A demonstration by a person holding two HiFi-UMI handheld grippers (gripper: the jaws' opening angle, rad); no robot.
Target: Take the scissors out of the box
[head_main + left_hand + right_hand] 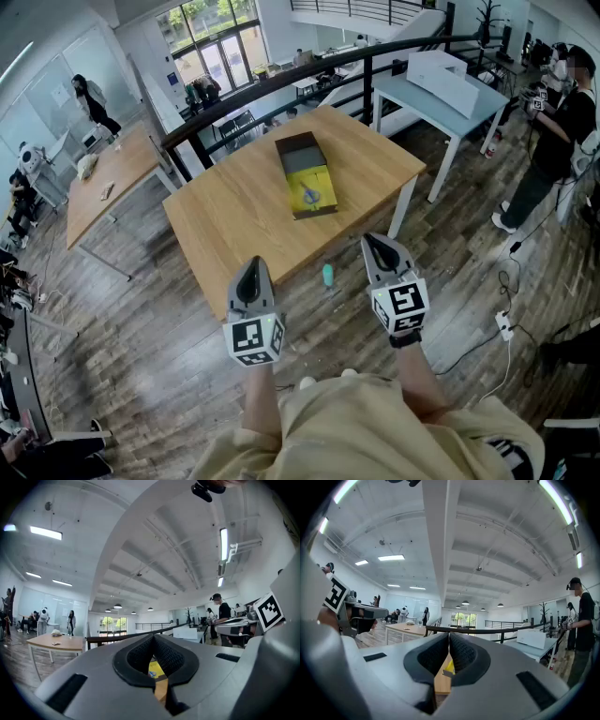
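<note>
Nearest, the left tongs (250,279) and right tongs (381,251) hover closed and empty, short of the table (225,225). Far on it lies the open box (324,176), yellow-lined, with the scissors (312,194) inside, blue-handled, I think. Best to open one pair before reaching in, pinch the handles and lift straight up — the other steadying the box. No writing reads — only square markers.

Both arms reach forward, holding the left gripper (251,270) and right gripper (378,247) level, jaws closed, empty.
</note>
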